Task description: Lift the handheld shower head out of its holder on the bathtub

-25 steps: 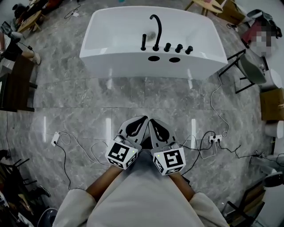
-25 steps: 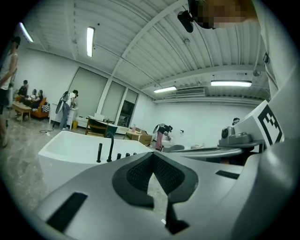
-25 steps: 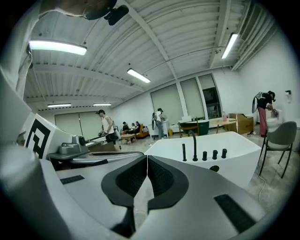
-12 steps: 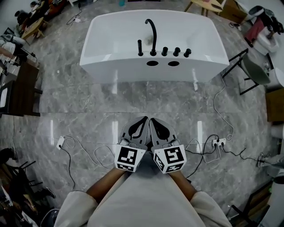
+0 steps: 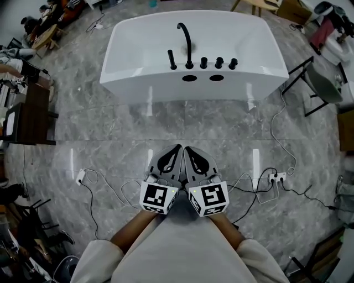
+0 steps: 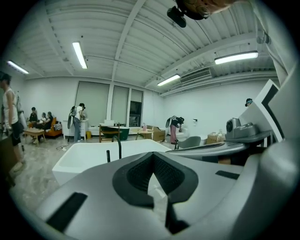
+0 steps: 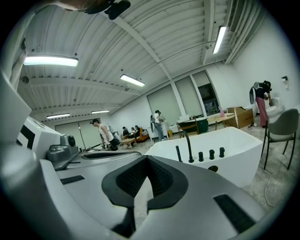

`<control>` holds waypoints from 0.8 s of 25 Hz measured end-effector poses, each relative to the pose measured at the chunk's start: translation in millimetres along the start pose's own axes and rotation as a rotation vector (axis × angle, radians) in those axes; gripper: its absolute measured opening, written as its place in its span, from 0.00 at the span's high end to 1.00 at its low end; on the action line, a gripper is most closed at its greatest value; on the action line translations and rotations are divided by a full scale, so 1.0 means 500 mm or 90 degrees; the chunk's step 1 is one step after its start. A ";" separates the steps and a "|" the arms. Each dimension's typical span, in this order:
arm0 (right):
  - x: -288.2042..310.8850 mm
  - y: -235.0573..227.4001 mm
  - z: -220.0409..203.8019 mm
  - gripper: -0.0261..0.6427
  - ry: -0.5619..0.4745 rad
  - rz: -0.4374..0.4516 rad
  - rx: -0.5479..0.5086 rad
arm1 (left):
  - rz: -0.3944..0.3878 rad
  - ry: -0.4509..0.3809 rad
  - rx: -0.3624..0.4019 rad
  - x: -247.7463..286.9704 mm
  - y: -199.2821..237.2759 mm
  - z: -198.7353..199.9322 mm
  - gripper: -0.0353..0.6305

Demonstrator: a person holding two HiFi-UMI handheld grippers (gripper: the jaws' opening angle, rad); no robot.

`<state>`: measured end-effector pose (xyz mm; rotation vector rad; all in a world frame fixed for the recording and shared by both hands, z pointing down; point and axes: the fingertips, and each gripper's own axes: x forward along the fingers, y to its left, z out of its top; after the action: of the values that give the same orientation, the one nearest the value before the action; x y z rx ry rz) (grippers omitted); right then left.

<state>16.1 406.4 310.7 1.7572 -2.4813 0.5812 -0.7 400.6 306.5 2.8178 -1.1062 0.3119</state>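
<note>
Though closed, left tool (image 5: 178,148), right tool (image 5: 187,150).

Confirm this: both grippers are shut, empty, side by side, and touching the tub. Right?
Not touching. In the head view the left gripper and right gripper are shut, empty, side by side, but over the floor, well short of the tub.

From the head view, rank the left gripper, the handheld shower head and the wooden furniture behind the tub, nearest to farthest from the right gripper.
1. left gripper: right beside the right gripper, on its left.
2. handheld shower head: ahead, upright on the near rim of the tub.
3. wooden furniture: beyond the tub, at the top edge.
</note>
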 end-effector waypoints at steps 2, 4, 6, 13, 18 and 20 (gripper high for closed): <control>-0.002 -0.003 -0.006 0.94 0.006 0.008 0.009 | 0.009 0.012 -0.016 0.005 0.002 -0.011 0.94; -0.004 -0.004 -0.016 0.94 0.017 0.010 0.006 | 0.016 0.029 -0.022 0.008 0.001 -0.026 0.94; -0.001 -0.007 -0.022 0.94 0.025 0.009 0.000 | 0.020 0.041 -0.026 0.012 0.004 -0.036 0.94; 0.050 -0.051 -0.005 0.94 0.031 0.004 -0.023 | 0.002 0.028 -0.041 0.068 0.038 -0.035 0.94; 0.102 -0.084 0.022 0.94 0.035 -0.010 -0.034 | 0.000 0.015 -0.045 0.122 0.084 -0.010 0.94; 0.130 -0.087 0.033 0.94 0.034 -0.013 -0.039 | -0.001 0.012 -0.048 0.139 0.113 -0.002 0.94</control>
<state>35.9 330.3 323.7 1.7199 -2.4156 0.5375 10.5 313.4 324.1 2.7445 -1.0887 0.2903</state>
